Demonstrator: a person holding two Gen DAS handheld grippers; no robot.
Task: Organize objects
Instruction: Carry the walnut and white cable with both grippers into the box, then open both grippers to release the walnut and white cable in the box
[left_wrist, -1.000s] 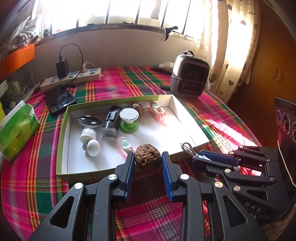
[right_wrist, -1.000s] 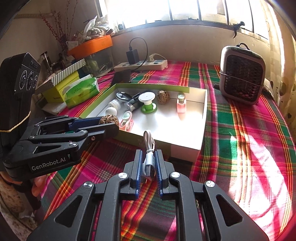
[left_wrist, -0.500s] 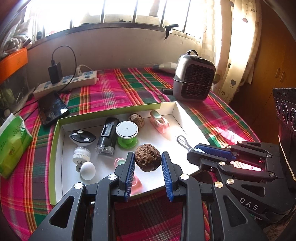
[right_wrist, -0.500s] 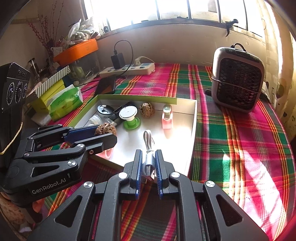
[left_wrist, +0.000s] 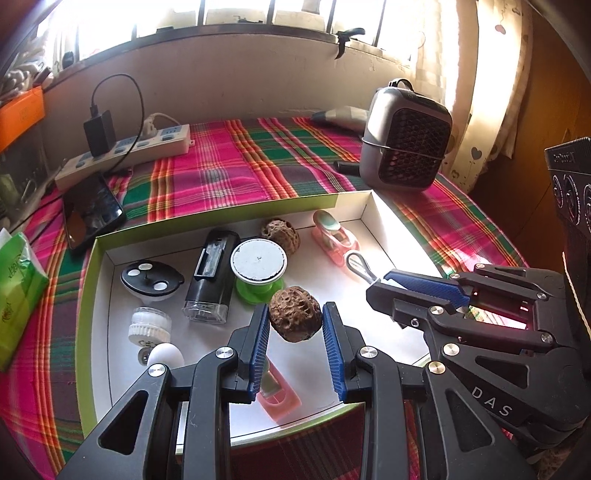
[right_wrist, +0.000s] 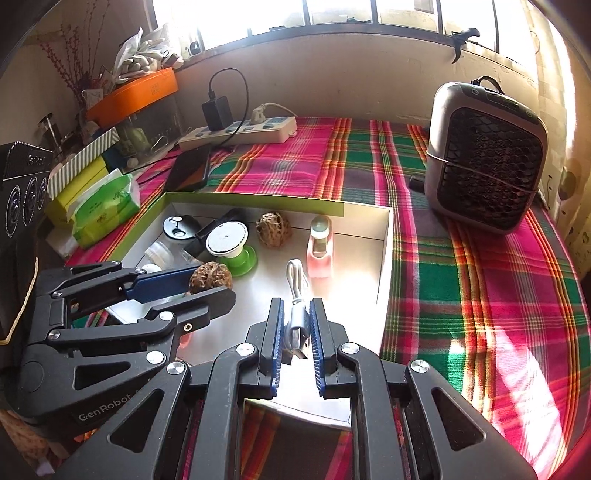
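The table is covered by a pink, green and orange plaid cloth. Directly on it lie a shallow green-rimmed white box at frame centre, a grey portable fan upper right, and a white power strip top centre. A dark phone and green tissue pack occupy the left.

A grey mesh-fronted desk fan is standing on the plaid tablecloth. Far left of the fan, a white power strip is lying by the wall, a dark phone and a green tissue pack sitting nearer.
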